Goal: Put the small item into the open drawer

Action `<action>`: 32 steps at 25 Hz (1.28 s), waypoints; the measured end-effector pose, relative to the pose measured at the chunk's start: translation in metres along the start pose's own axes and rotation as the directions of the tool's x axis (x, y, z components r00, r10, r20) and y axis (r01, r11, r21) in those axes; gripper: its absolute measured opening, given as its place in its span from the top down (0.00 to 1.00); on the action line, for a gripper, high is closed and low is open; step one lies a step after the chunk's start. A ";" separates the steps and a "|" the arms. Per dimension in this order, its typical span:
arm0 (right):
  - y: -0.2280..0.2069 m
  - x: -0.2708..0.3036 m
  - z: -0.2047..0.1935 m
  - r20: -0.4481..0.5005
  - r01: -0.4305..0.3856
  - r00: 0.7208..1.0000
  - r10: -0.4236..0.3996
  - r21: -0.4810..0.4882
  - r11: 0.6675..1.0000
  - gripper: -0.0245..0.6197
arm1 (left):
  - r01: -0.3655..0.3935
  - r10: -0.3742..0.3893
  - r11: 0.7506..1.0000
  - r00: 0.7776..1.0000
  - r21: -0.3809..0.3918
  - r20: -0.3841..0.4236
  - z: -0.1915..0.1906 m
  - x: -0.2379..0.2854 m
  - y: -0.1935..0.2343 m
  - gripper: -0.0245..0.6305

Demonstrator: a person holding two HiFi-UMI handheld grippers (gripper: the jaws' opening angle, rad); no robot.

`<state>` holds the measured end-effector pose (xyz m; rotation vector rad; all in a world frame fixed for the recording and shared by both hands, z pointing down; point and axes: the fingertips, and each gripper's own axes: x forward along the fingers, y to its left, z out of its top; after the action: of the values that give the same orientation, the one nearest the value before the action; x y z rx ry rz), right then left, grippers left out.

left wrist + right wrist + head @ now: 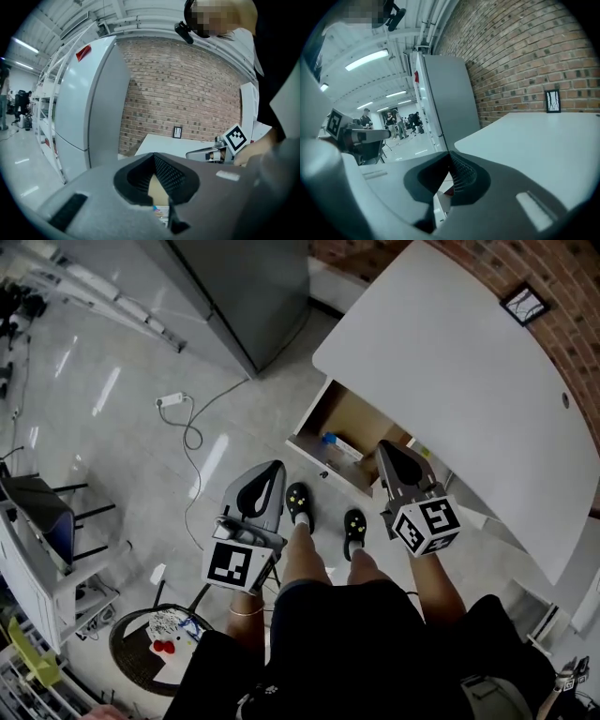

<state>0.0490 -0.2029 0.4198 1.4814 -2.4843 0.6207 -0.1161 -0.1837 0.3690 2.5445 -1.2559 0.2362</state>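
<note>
In the head view an open wooden drawer [349, 424] sticks out from under the white table [469, 381]. A small blue and white item [339, 444] lies inside it. A tiny dark object [323, 474] lies on the floor just in front of the drawer. My left gripper [277, 467] hangs over the floor to the drawer's left, jaws shut with nothing between them. My right gripper [382, 446] points at the drawer's right part, also shut and empty. In the left gripper view the jaws [153, 155] meet at their tips; the right gripper view shows the same [450, 153].
A tall grey cabinet [244, 287] stands left of the table. A white power strip [172, 400] with its cable lies on the tiled floor. A chair [42, 507] and a round stool [150, 643] are at the left. A person's feet [300, 505] stand between the grippers.
</note>
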 end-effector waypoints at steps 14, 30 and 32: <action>0.013 -0.066 0.068 0.115 -0.043 0.993 0.042 0.010 0.999 0.95 | 0.077 -0.081 0.994 0.996 0.083 0.049 0.057 0.008 -0.058 0.97; 0.024 -0.111 0.112 0.206 -0.053 0.977 0.056 -0.023 0.998 0.95 | 0.146 -0.166 0.977 0.979 0.155 0.119 0.099 0.012 -0.098 0.97; 0.025 -0.113 0.115 0.209 -0.052 0.976 0.058 -0.033 0.998 0.95 | 0.145 -0.165 0.977 0.978 0.156 0.129 0.101 0.012 -0.098 0.97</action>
<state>0.0885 -0.1531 0.2695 1.5464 -2.6872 0.4584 -0.0289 -0.1694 0.2580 2.8132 -1.1165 0.1197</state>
